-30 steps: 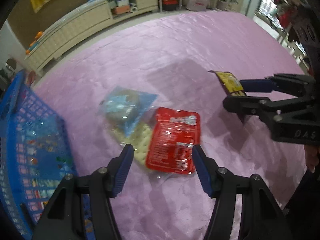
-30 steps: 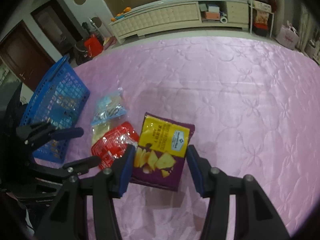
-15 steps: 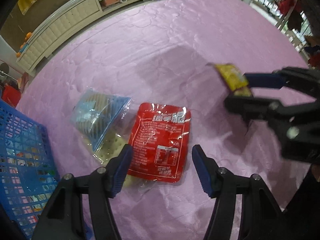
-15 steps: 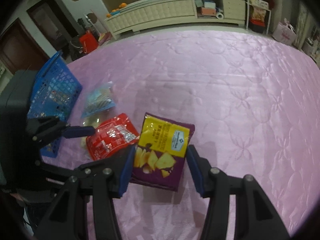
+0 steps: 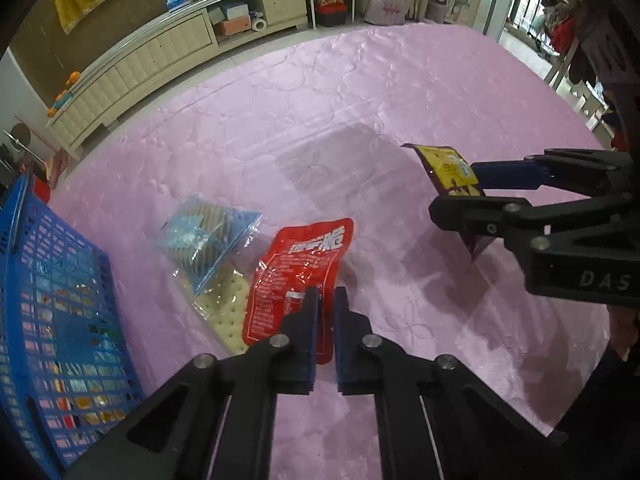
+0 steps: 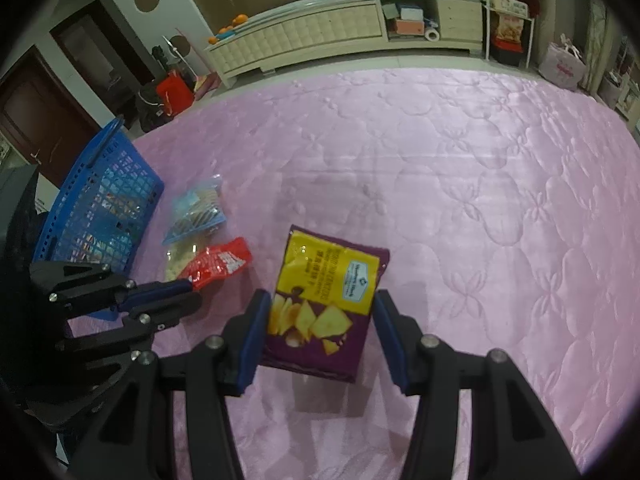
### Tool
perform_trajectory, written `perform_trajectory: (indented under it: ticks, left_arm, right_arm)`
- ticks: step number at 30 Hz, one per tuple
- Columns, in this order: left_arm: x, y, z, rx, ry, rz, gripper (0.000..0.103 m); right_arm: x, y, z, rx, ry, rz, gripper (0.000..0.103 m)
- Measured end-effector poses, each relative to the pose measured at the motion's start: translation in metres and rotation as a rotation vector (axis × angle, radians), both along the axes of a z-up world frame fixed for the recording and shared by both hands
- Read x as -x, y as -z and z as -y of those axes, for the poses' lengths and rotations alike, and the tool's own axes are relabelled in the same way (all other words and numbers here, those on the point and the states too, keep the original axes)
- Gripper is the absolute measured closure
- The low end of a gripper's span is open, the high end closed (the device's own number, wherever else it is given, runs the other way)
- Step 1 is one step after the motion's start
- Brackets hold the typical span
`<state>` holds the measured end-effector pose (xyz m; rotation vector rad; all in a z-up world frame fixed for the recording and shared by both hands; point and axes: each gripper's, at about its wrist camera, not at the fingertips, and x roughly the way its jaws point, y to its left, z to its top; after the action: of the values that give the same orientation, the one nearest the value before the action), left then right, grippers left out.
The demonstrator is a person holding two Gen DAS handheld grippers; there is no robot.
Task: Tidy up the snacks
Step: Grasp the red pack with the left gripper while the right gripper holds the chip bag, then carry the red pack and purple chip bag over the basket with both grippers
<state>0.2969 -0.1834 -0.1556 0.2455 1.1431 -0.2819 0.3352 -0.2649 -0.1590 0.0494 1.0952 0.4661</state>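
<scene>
A red snack packet lies on the pink quilted cover, partly over a pale cracker pack. My left gripper has its jaws closing on the packet's near right edge, the pads pinching it. In the right wrist view the red packet bunches up at the left gripper. My right gripper is shut on a yellow and purple chip bag, held above the cover. The left wrist view shows that chip bag in the right gripper.
A blue mesh basket stands at the left with several snacks inside. A clear and blue cracker bag lies beside the red packet. A cream cabinet runs along the far wall. A person's hand shows at right.
The left gripper has moved forward over the red packet and its jaws have gone from wide apart to pinching the packet's edge. The right gripper still holds the chip bag in place.
</scene>
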Motion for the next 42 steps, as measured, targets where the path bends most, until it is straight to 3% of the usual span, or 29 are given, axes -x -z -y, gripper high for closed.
perform_trajectory:
  ticks: [8, 21, 31, 42]
  left_arm:
    - [0.019, -0.028, -0.032, 0.105, -0.067, 0.039, 0.102]
    - [0.078, -0.107, -0.098, 0.225, -0.08, 0.21, 0.103]
    - [0.12, -0.154, -0.176, 0.246, -0.137, 0.335, 0.103]
    - [0.121, -0.157, -0.258, 0.227, -0.26, 0.34, 0.103]
  right_arm:
    - [0.011, -0.007, -0.004, -0.019, 0.002, -0.005, 0.046]
    - [0.071, -0.103, -0.056, 0.024, -0.054, 0.154, 0.046]
    - [0.096, -0.145, -0.125, 0.014, -0.135, 0.233, 0.046]
    - [0.095, -0.143, -0.215, -0.008, -0.256, 0.238, 0.046]
